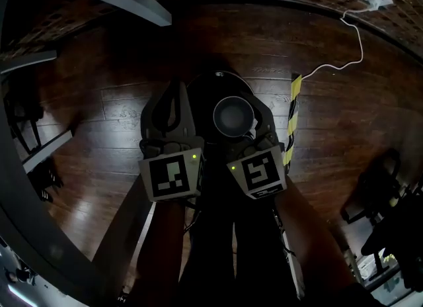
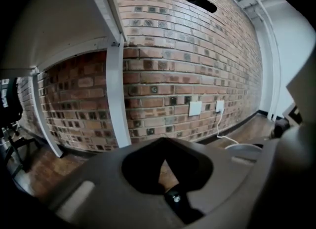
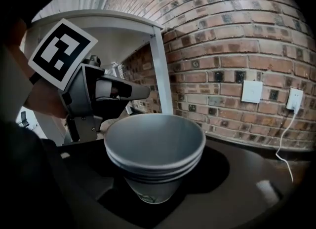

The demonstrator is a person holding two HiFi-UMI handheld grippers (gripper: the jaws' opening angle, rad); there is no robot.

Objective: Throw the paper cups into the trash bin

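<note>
Cups (image 1: 232, 115) — in my right tongs (image 1: 234, 119), over bin (image 1: 203, 91); left tongs (image 1: 173, 108) just left — wall (image 3: 237, 50) beyond.

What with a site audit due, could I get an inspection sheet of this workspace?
Surface: dark glossy wooden floor.
Job's things: nested paper cups held over the dark trash bin.
Clutter: yellow-black striped strip beside the bin.
Grippers: right gripper jaws clamp the cups; left gripper jaws together, empty.
Cables: white cable from a wall plug across the floor.
Surroundings: brick wall, white table leg.
</note>
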